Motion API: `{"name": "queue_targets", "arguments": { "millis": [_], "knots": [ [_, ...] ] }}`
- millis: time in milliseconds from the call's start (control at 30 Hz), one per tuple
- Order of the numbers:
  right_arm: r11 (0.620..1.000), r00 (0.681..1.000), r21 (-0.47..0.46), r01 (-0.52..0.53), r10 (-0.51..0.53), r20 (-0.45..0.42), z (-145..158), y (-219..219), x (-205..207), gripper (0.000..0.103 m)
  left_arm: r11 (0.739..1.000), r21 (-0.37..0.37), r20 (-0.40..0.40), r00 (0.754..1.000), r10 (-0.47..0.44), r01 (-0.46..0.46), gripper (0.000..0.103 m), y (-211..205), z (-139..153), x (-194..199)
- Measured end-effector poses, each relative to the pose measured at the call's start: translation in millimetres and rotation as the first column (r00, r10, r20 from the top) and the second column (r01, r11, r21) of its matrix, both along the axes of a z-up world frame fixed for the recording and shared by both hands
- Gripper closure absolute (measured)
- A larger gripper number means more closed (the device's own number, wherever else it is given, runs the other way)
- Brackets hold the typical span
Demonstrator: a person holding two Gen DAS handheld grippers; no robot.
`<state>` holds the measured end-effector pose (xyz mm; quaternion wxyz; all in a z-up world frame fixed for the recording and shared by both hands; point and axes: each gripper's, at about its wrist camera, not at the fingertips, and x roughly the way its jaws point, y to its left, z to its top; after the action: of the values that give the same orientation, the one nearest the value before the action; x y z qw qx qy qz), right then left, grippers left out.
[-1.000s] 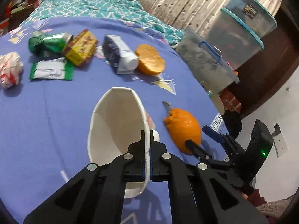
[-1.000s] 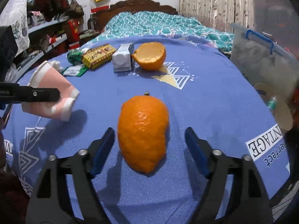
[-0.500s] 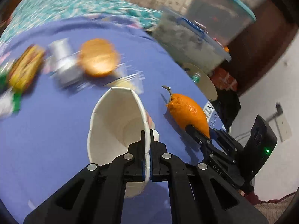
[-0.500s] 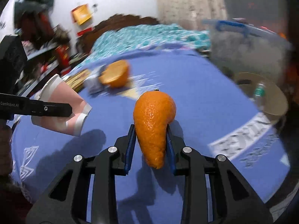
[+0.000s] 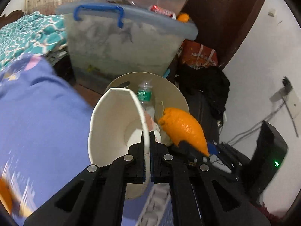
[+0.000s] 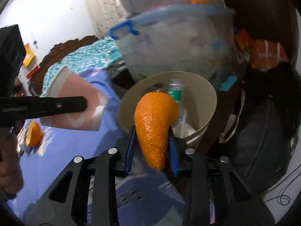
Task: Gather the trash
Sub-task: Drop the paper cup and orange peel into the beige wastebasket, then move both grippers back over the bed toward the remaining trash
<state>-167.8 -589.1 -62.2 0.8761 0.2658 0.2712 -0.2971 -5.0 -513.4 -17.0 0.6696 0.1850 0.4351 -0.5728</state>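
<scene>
Left to right: the blue patterned tablecloth (image 5: 37, 113) fills the left of both wrist views, with a piece of orange peel (image 6: 33, 133) lying on it, well apart from the bin. The left gripper (image 5: 150, 141) has its 2 fingers pressed together on the wall of a white paper cup (image 5: 116, 128), 1 finger inside the rim and 1 outside, so the cup hangs tilted with its mouth toward the camera; in the right wrist view the same cup (image 6: 75, 101) shows a pink outside and sits over the table edge, just beside the beige trash bin (image 6: 208, 101). The bin stands on the floor past the table edge and already holds a clear plastic bottle with a green label (image 5: 144, 96) and pale crumpled waste. The right gripper (image 6: 151, 143) pinches a large curled orange peel (image 6: 156, 124) between its blue-padded fingers, the peel's upper end over the bin's mouth. Behind stand a translucent lidded storage box (image 5: 122, 43), an orange bag (image 5: 199, 58) and dark bags on the floor. Judged risks: the cup, held only by a thin wall and not clearly above the opening, could fall on the table edge or floor if let go here; the peel, gripped at its narrow part, could slip or catch the rim; the 2 grippers, close together over 1 opening, could collide.
</scene>
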Motion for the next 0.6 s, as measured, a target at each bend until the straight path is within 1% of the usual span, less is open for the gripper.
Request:
{"name": "queue_targets", "arguments": {
  "millis": [33, 67, 100, 133, 167, 233, 300, 367, 433, 500, 533, 600],
  "knots": [
    [1.0, 1.0, 0.004, 0.019, -0.019, 0.012, -0.8, -4.8, -2.1, 0.052, 1.0, 0.019, 0.004, 1.0, -0.001, 0.001, 0.089, -11.5, -4.7, 0.5],
    [0.999, 0.999, 0.003, 0.032, -0.032, 0.028, 0.4, -7.9, -4.1, 0.047, 0.999, 0.05, 0.016, 1.0, 0.008, -0.009, 0.059, -24.3, -11.3, 1.7],
    [0.999, 0.998, -0.004, 0.038, -0.038, 0.04, 2.8, -7.9, -4.9, 0.047, 0.997, 0.063, 0.035, 0.999, 0.032, -0.034, 0.045, -30.9, -15.0, 3.3],
    [0.999, 0.998, -0.013, 0.043, -0.042, 0.05, 5.4, -4.9, -6.2, 0.047, 0.997, 0.052, 0.052, 0.997, 0.053, -0.055, 0.041, -32.4, -15.4, 4.6],
    [0.998, 0.997, -0.025, 0.055, -0.053, 0.064, 8.1, -1.9, -9.7, 0.046, 0.997, 0.045, 0.061, 0.996, 0.062, -0.065, 0.041, -32.9, -15.3, 5.2],
    [0.997, 0.994, -0.026, 0.068, -0.066, 0.082, 10.1, 4.2, -14.1, 0.046, 0.997, 0.046, 0.044, 0.997, 0.062, -0.064, 0.041, -27.4, -15.0, 8.0],
    [0.997, 0.99, -0.013, 0.078, -0.076, 0.116, 11.9, 16.5, -19.5, 0.046, 0.997, 0.027, 0.034, 0.997, 0.067, -0.068, 0.041, -11.5, -10.0, 9.2],
    [0.998, 0.989, -0.003, 0.06, -0.059, 0.134, 12.9, 27.1, -18.9, 0.046, 0.997, 0.007, 0.088, 0.993, 0.082, -0.083, 0.04, 16.6, -4.2, 7.5],
    [0.999, 0.988, 0.016, 0.031, -0.033, 0.148, 12.1, 47.7, -15.4, 0.046, 0.995, 0.009, 0.16, 0.982, 0.101, -0.104, 0.04, 41.4, -3.3, 2.8],
    [0.999, 0.988, 0.047, -0.008, 0.001, 0.156, 8.5, 66.7, -8.1, 0.045, 0.989, 0.018, 0.237, 0.962, 0.138, -0.146, 0.04, 75.0, -5.7, 1.7],
    [0.998, 0.988, 0.06, -0.02, 0.01, 0.157, 6.1, 73.1, -4.8, 0.044, 0.986, 0.022, 0.253, 0.955, 0.155, -0.166, 0.04, 88.1, -7.8, 3.7],
    [0.991, 0.984, 0.123, -0.05, 0.028, 0.173, -0.8, 91.3, 3.4, 0.038, 0.975, 0.036, 0.277, 0.94, 0.199, -0.217, 0.04, 119.9, -11.8, 8.6]
  ]
}}
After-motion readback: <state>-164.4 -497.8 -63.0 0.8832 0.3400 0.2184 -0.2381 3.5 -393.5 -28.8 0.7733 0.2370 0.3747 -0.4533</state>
